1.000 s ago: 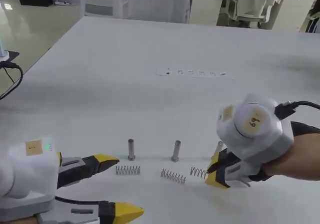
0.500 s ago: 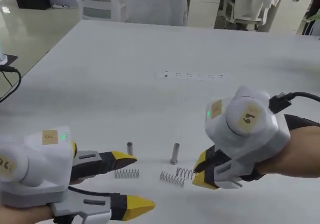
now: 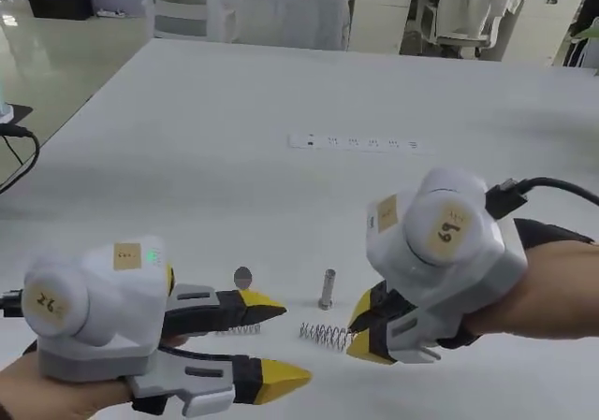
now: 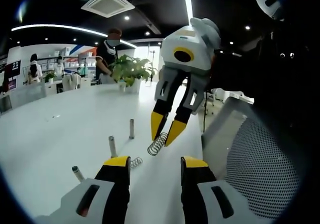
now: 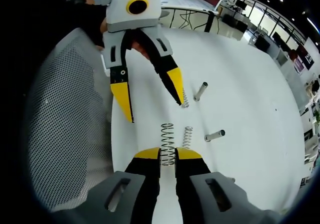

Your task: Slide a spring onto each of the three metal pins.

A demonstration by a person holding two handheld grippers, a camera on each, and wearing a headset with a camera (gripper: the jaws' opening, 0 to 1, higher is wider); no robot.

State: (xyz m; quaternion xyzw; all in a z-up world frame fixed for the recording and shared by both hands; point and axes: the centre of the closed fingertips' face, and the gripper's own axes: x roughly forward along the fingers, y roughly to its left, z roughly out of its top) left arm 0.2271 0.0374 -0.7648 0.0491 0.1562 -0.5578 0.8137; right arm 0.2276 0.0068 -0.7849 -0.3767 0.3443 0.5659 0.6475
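In the right gripper view my right gripper (image 5: 168,154) is shut on a spring (image 5: 168,140) that sticks out ahead of its tips. A second spring (image 5: 187,136) lies just beside it. A third spring (image 5: 184,99) lies by one finger of my left gripper (image 5: 152,97), which stands open. The left gripper view has my open left gripper (image 4: 155,162) low, with the right gripper (image 4: 165,128) ahead holding the spring (image 4: 156,144) above the table. Three metal pins (image 4: 131,128) (image 4: 112,145) (image 4: 77,172) stand upright there. In the head view two pins (image 3: 242,277) (image 3: 328,289) show between the left gripper (image 3: 277,341) and the right gripper (image 3: 358,326).
A white power strip (image 3: 351,142) lies on the white table (image 3: 215,149) further back. Chairs (image 3: 271,16) stand at the far edge. A spring (image 3: 325,334) lies on the table by the right gripper's tips. People stand beyond the table in the left gripper view.
My right gripper has moved left with a spring in its jaws and now covers the rightmost pin. My left gripper has come forward, its upper jaw now over the leftmost spring.
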